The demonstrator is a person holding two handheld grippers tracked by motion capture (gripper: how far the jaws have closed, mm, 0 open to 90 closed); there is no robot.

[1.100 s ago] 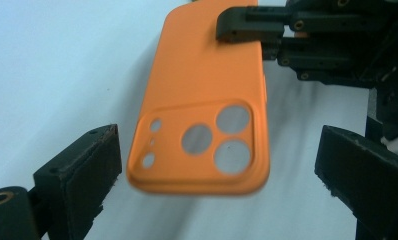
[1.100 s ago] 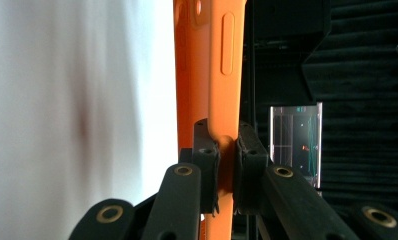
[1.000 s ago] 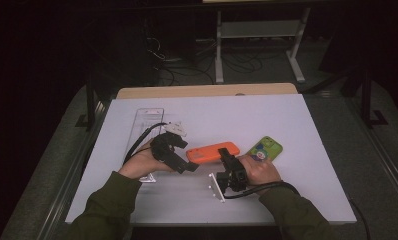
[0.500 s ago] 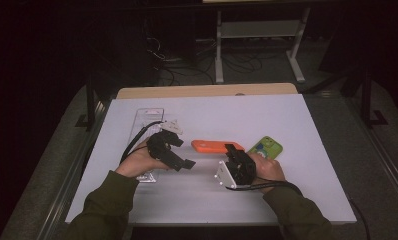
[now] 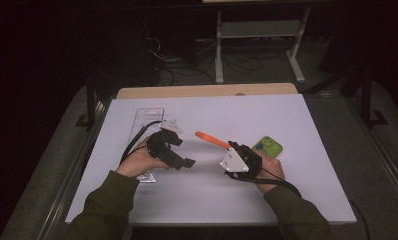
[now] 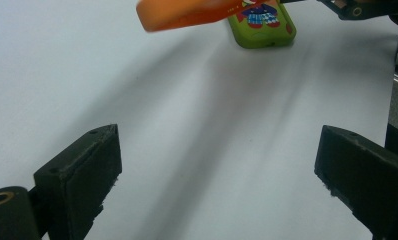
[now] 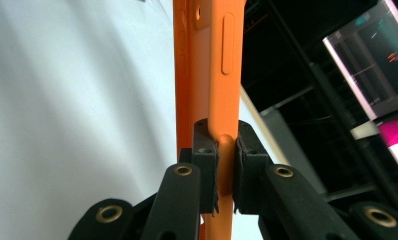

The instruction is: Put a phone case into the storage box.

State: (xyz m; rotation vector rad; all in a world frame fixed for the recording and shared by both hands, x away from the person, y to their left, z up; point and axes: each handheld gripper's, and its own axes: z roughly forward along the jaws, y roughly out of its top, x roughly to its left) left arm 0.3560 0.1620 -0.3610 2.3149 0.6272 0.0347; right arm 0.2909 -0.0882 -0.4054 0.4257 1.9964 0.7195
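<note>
Two grippers above white worktop (image 5: 287, 150), right gripper (image 7: 222, 165) jaws clamped on orange phone case (image 7: 212, 75) held edge-on off the surface, left gripper (image 6: 217, 180) jaws spread wide, empty, green phone case (image 5: 267, 147) beside right hand (image 5: 272, 167)

A lab or test room, dimly lit: a white table (image 5: 287, 125) stands as the lone bright spot, with loose cables (image 5: 187, 75) on the floor behind it, a metal stand (image 5: 257, 35) beyond, and a lit screen (image 7: 372, 65) off its side.
</note>
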